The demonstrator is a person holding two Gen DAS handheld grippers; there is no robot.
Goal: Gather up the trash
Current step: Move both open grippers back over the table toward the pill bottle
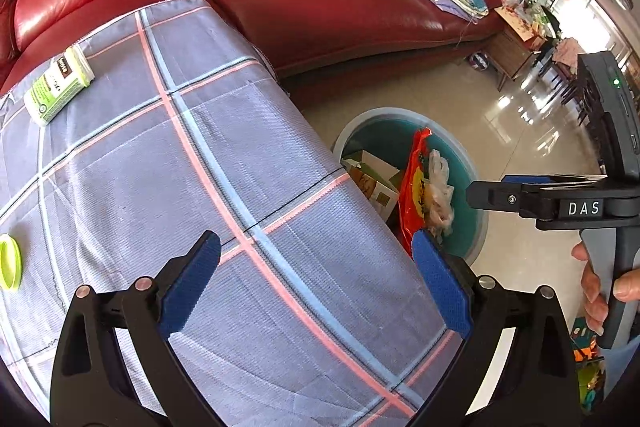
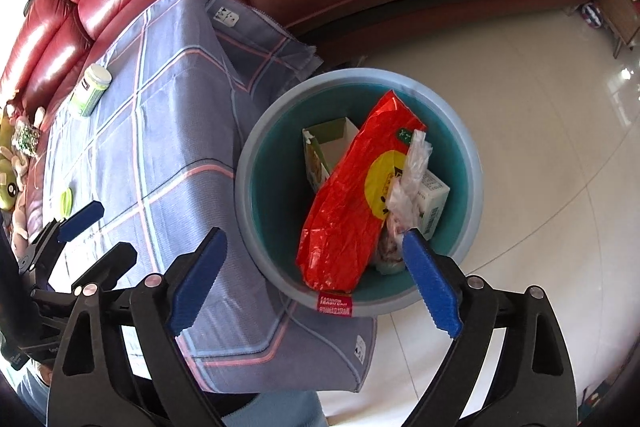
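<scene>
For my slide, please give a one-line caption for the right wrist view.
Open right gripper above a blue bin holding a red bag and boxes.

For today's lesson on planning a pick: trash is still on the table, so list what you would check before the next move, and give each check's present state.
1. Left gripper open and empty: ok.
2. Right gripper open and empty: ok.
3. Trash left on the table: a bottle lying on its side and a green lid, apart from each other: ok.
4. Nothing lies between the left gripper and the bottle: ok.
5. Bin beside the table, open at the top, with room above the red bag: ok.
6. Whether the bottle is empty: cannot tell.
</scene>
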